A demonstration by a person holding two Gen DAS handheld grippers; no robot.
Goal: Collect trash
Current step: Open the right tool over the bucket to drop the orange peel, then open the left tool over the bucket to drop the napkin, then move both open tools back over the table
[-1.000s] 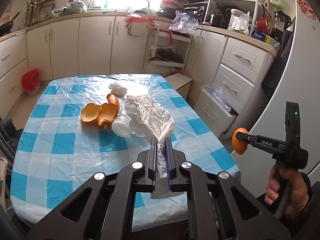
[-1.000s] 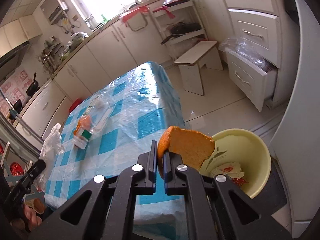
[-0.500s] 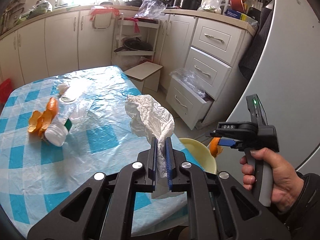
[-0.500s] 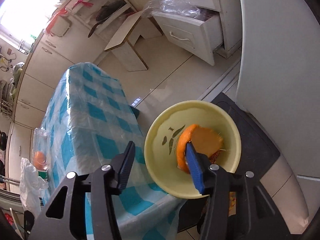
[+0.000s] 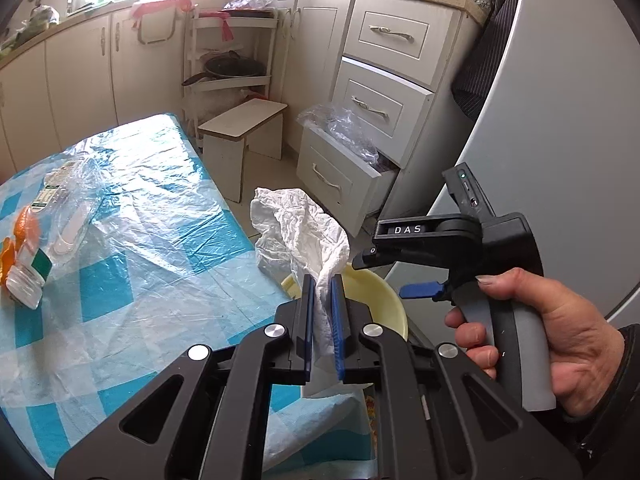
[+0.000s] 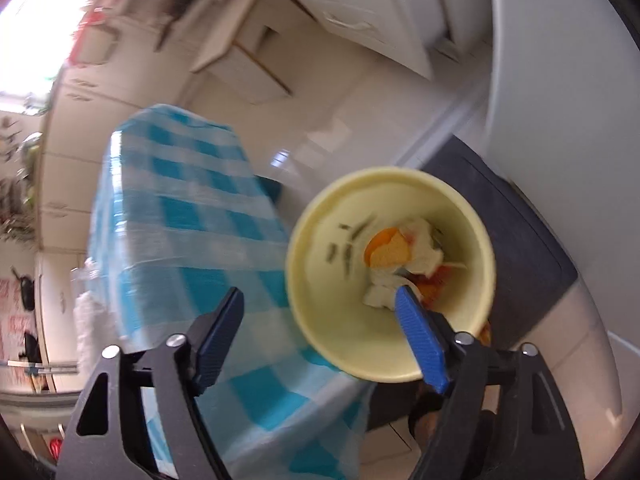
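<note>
From the left wrist we look across the table (image 5: pixel 132 240) toward cabinets at twelve o'clock; our right wrist view faces steeply down, close over the yellow bin (image 6: pixel 320 320), shared by both at four o'clock.

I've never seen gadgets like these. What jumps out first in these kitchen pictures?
A black left gripper pinches a crumpled white tissue just above a pale yellow bin that stands beside the table with the blue checked tablecloth. The right gripper, held in a hand, hangs over the bin with its jaws opening and nothing between them; an orange peel lies inside among other scraps.
</note>
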